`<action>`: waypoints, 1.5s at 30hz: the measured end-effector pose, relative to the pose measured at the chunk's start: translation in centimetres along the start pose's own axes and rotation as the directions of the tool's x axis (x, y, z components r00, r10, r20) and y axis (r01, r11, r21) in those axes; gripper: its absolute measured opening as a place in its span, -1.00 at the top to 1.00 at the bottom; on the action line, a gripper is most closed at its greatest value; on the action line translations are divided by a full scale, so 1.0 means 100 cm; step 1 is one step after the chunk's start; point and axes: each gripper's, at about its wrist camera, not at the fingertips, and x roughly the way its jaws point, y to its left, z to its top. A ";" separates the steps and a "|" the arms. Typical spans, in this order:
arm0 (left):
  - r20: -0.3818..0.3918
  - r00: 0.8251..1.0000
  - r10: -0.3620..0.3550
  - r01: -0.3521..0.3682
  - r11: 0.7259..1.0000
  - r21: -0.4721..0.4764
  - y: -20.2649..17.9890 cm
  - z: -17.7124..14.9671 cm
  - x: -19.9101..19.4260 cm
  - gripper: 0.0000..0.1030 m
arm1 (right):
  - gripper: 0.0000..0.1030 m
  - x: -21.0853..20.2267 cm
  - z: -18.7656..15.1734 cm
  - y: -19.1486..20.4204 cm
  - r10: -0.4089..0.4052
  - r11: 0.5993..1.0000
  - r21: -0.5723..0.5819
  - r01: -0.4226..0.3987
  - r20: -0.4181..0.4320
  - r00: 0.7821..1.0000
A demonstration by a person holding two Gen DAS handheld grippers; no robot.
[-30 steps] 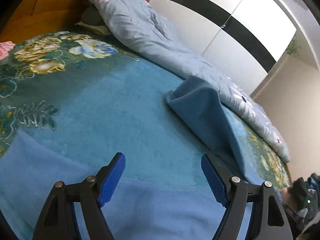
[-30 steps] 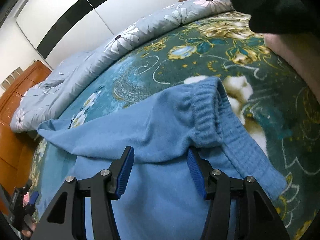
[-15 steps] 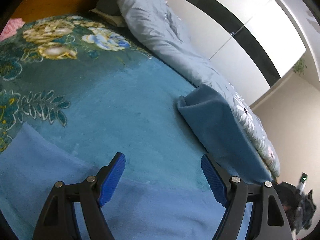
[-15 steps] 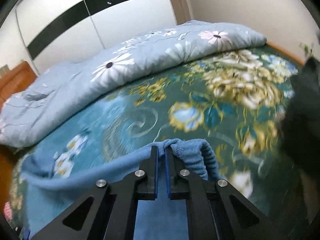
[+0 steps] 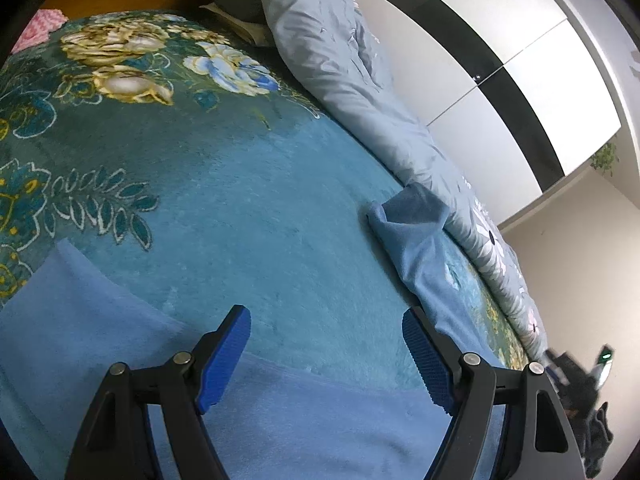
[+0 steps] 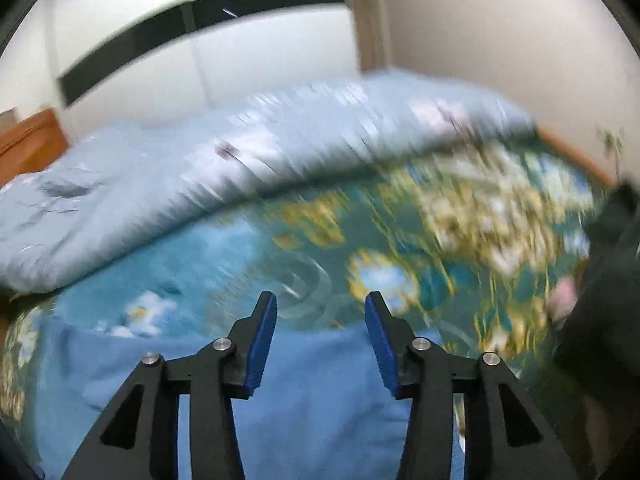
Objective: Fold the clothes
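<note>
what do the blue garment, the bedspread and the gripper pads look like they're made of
Garment: soft matte knit, probably fleece or cotton jersey; fuzzy surface, limp folds.
Bedspread: plush printed fleece or velour, judging by the short nap with brush marks.
Pads: blue rubber or plastic; ridged texture, on black, probably plastic, fingers.

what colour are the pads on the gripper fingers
Blue pads on black fingers, clearest in the left wrist view.

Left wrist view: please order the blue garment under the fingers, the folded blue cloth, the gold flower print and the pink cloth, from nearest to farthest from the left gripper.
From the left gripper:
1. Blue garment, directly beneath the fingers.
2. Folded blue cloth, ahead on the right, beside the quilt.
3. Gold flower print, far left on the blanket.
4. Pink cloth, at the far left edge.
</note>
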 end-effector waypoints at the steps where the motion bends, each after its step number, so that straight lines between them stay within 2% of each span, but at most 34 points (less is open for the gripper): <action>1: 0.001 1.000 0.001 -0.001 1.000 -0.004 0.001 0.000 0.000 -0.58 | -0.06 -0.006 0.001 0.016 0.045 0.998 -0.035 -0.045 -0.012 0.999; 3: 0.001 1.000 0.001 -0.001 1.000 -0.008 0.002 0.000 -0.001 -0.58 | -0.06 -0.008 -0.008 0.053 0.122 0.984 -0.119 -0.130 -0.078 0.990; 5: -0.005 1.000 -0.006 0.006 1.000 -0.018 0.005 0.000 -0.002 -0.58 | -0.06 -0.001 -0.035 0.094 0.147 0.959 -0.219 -0.180 -0.158 0.976; 9: -0.012 1.000 -0.028 0.027 0.998 -0.053 0.014 0.003 -0.006 -0.58 | -0.06 0.015 -0.087 0.174 0.163 0.877 -0.390 -0.280 -0.306 0.938; 12: -0.003 0.999 -0.042 0.042 0.996 -0.077 0.021 0.008 -0.011 -0.58 | -0.06 0.030 -0.118 0.229 0.156 0.821 -0.478 -0.313 -0.341 0.927; 14: 0.003 0.999 -0.051 0.051 0.994 -0.092 0.026 0.012 -0.014 -0.58 | -0.06 0.039 -0.133 0.265 0.143 0.781 -0.537 -0.317 -0.341 0.929; 17: 0.006 0.998 -0.064 0.065 0.989 -0.132 0.037 0.017 -0.018 -0.58 | -0.06 0.051 -0.148 0.306 0.100 0.727 -0.625 -0.285 -0.313 0.944; 22: 0.007 0.998 -0.070 0.070 0.982 -0.176 0.048 0.020 -0.020 -0.58 | -0.05 0.066 -0.166 0.339 0.023 0.668 -0.722 -0.179 -0.221 0.975; 23: 0.005 0.997 -0.072 0.072 0.981 -0.181 0.049 0.021 -0.019 -0.58 | -0.05 0.069 -0.166 0.340 0.002 0.667 -0.730 -0.147 -0.196 0.981; 24: 0.001 0.997 -0.076 0.075 0.980 -0.182 0.049 0.020 -0.019 -0.58 | 0.03 0.072 -0.164 0.339 -0.013 0.680 -0.723 -0.125 -0.182 0.983; 25: -0.003 0.997 -0.078 0.076 0.980 -0.182 0.049 0.020 -0.018 -0.58 | 0.35 0.075 -0.161 0.337 -0.025 0.696 -0.709 -0.109 -0.176 0.984; 27: -0.011 0.997 -0.082 0.079 0.981 -0.179 0.048 0.019 -0.016 -0.58 | 0.81 0.080 -0.155 0.332 -0.044 0.727 -0.681 -0.088 -0.174 0.984; 30: -0.023 0.995 -0.093 0.087 0.979 -0.184 0.048 0.019 -0.013 -0.58 | 0.86 0.076 -0.143 0.320 -0.008 0.769 -0.628 -0.120 -0.197 0.980; 33: -0.034 0.996 -0.087 0.080 0.981 -0.176 0.046 0.017 -0.009 -0.58 | 0.86 0.050 -0.127 0.292 0.114 0.834 -0.517 -0.194 -0.182 0.977; 35: -0.041 0.996 -0.081 0.073 0.983 -0.168 0.044 0.015 -0.007 -0.58 | 0.86 0.030 -0.118 0.259 0.208 0.881 -0.392 -0.265 -0.182 0.961; 39: -0.054 0.996 -0.068 0.060 0.987 -0.152 0.040 0.012 -0.003 -0.58 | 0.86 0.014 -0.123 0.184 0.310 0.926 -0.153 -0.345 -0.215 0.926; 41: -0.060 0.996 -0.062 0.053 0.988 -0.144 0.038 0.011 -0.001 -0.58 | 0.86 0.014 -0.132 0.150 0.313 0.938 -0.071 -0.340 -0.246 0.917; 45: -0.092 0.995 -0.042 0.034 0.996 -0.088 0.026 0.004 0.009 -0.58 | 0.85 0.013 -0.140 0.119 0.271 0.955 -0.050 -0.291 -0.249 0.930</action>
